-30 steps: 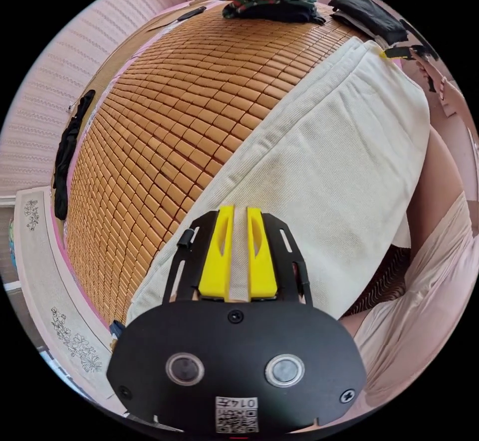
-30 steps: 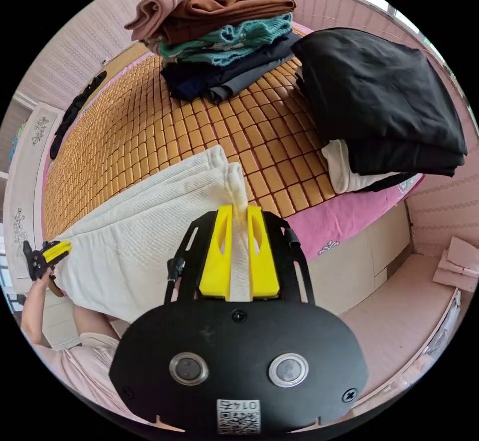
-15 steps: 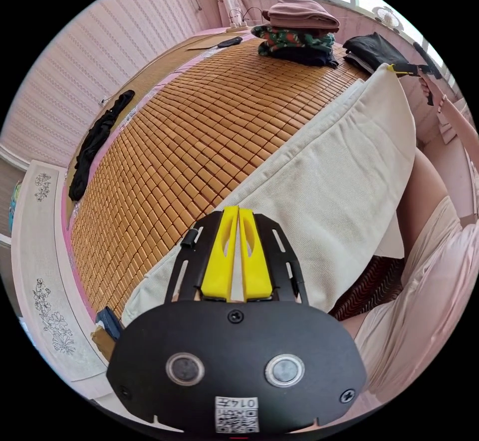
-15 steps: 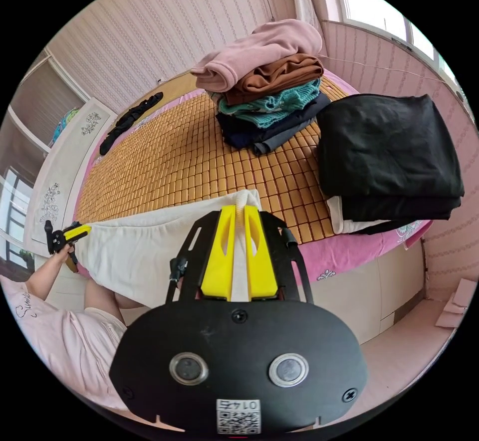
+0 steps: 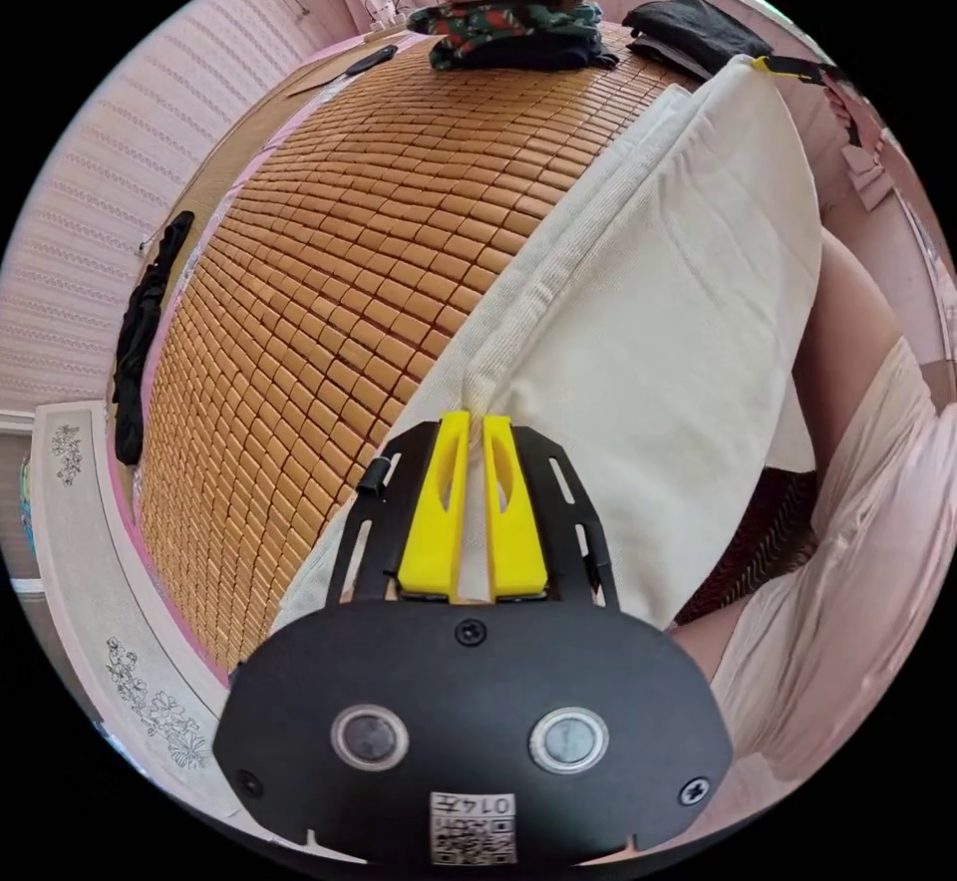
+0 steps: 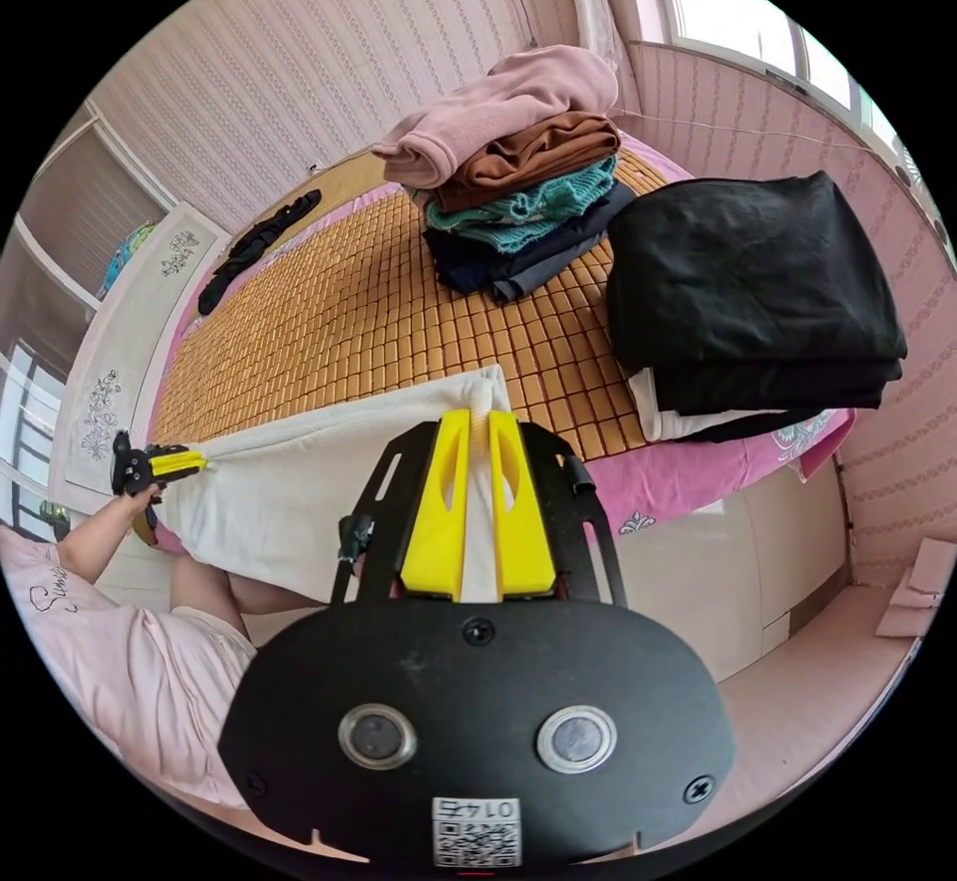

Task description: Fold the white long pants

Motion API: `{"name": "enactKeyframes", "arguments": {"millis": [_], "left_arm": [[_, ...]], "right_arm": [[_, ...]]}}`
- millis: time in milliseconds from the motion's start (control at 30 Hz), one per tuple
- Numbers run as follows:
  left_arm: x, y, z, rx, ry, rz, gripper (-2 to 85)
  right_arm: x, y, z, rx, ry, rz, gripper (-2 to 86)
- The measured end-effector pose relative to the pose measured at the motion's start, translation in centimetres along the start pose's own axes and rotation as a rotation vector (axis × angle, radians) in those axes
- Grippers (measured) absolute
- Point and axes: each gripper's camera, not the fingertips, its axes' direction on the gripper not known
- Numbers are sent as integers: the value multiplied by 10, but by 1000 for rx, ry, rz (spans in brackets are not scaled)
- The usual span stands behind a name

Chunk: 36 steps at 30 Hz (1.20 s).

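Both claws, the left gripper (image 5: 467,423) and right gripper (image 6: 473,420), were clamped on the white pants (image 5: 648,323), so I'd have kept that edge taut and level before laying it on the bamboo mat (image 5: 329,253).

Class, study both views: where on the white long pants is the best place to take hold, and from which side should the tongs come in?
Grip the white long pants at their two end corners, as the left tongs and right tongs do now. Come in from the bed's edge, along the cloth's plane. The thick folded edge at each end slips between the jaws, and the bamboo mat bears the span between.
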Motion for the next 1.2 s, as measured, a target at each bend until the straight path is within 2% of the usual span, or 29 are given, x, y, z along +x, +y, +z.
{"name": "enactKeyframes", "arguments": {"millis": [133,233,367,400,467,533,633,733,800,833,867,933,1033,1067,1100,1200], "left_arm": [[-13,30,-68,28,142,80,18],[-43,25,-84,41,180,57,25],[-92,-6,-27,-67,163,-114,39],[-103,-13,2,-111,185,-178,45],[-111,-19,43,-218,267,-245,47],[-115,-17,52,-205,315,-272,43],[-121,-4,49,-170,324,-293,46],[-122,10,47,-128,319,-339,48],[-117,15,44,-112,283,-339,49],[-113,18,43,-104,250,-332,50],[-111,20,42,-100,232,-328,51],[-105,26,38,-94,172,-322,59],[-105,37,33,-69,152,-346,64],[-106,41,32,-63,155,-354,66],[-107,48,27,-44,156,-369,68],[-113,74,9,35,163,-419,69]], "right_arm": [[30,-4,-3,-14,-36,29,36],[53,-32,13,-48,-138,72,37],[73,-81,84,-219,-33,104,61],[81,-84,98,-262,24,119,68],[96,-77,97,-264,13,147,82],[112,-60,76,-215,-30,159,92],[143,-10,35,-141,36,208,110],[189,55,13,-108,59,384,157],[229,113,8,-2,-63,589,218],[239,127,9,36,-130,623,228],[257,149,20,93,-273,689,232],[279,164,44,84,-387,771,228],[305,165,88,-10,-542,835,112],[309,161,88,42,-657,810,58],[309,155,75,95,-635,771,52],[301,130,56,36,-399,601,48]]}}
